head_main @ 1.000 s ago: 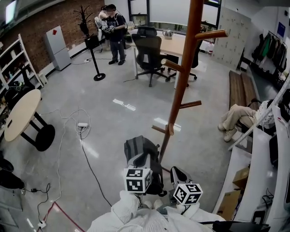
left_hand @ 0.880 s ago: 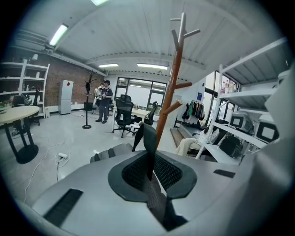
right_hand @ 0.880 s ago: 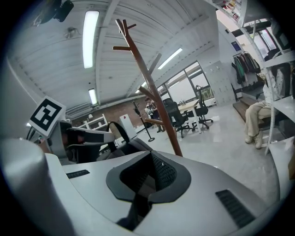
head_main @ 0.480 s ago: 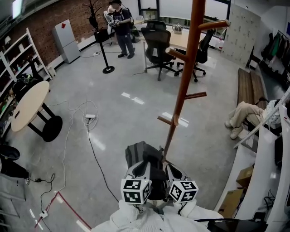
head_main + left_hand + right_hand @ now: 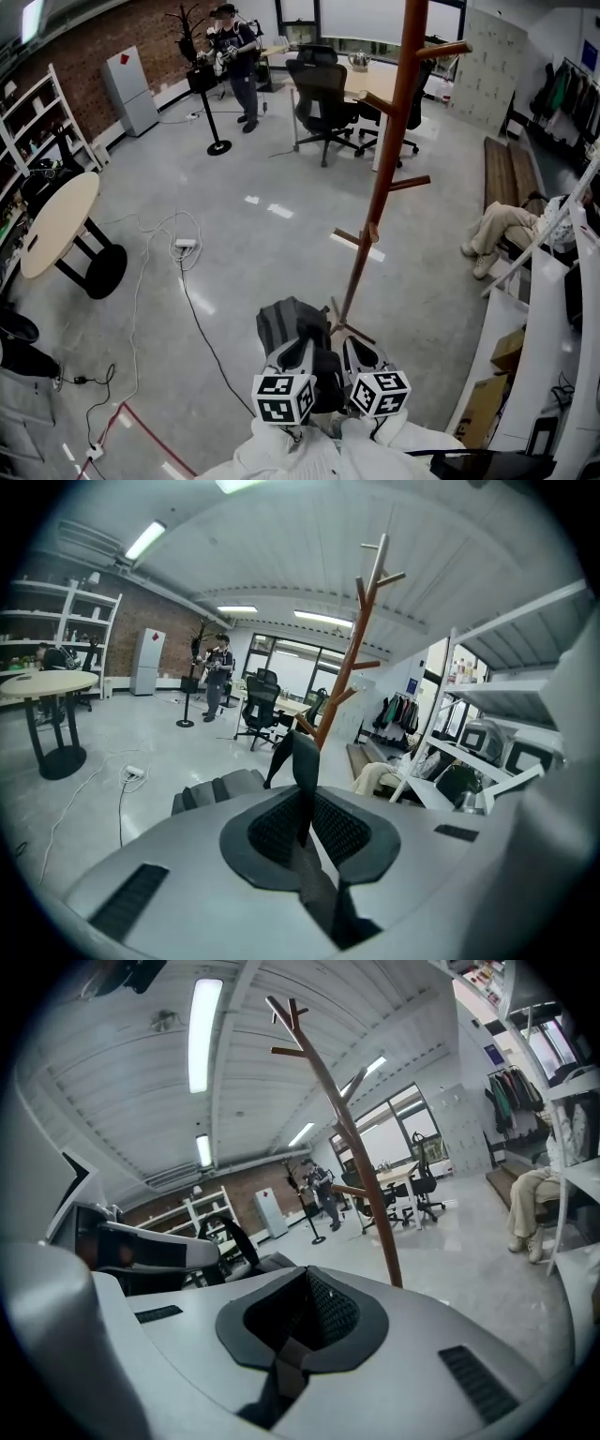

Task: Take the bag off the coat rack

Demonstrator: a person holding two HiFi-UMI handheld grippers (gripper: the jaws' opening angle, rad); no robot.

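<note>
The left gripper [image 5: 305,822] has its jaws clamped on the black strap [image 5: 305,757], which rises from between the pads and loops over to the bag [image 5: 216,789]. The right gripper [image 5: 305,1312] has its jaws together, and we see nothing rising from between them. It sits just beside the left one.

In the head view the grey and black bag [image 5: 289,326] lies directly ahead of both grippers, low down and near the foot of the coat rack [image 5: 386,169]. We find no part of it on any peg, and the lowest peg [image 5: 347,237] is bare. We cannot tell whether the bag rests on the floor or hangs free from the strap.

We judge the main step done, since the bag is off the rack. What remains is carrying it clear or setting it down.

The rack's base stands just beside the bag and could catch a loose strap. A power strip [image 5: 185,244] and its cable run across the floor to the left. A round table [image 5: 56,225], an office chair [image 5: 321,94] and a standing person [image 5: 234,56] are well apart.
</note>
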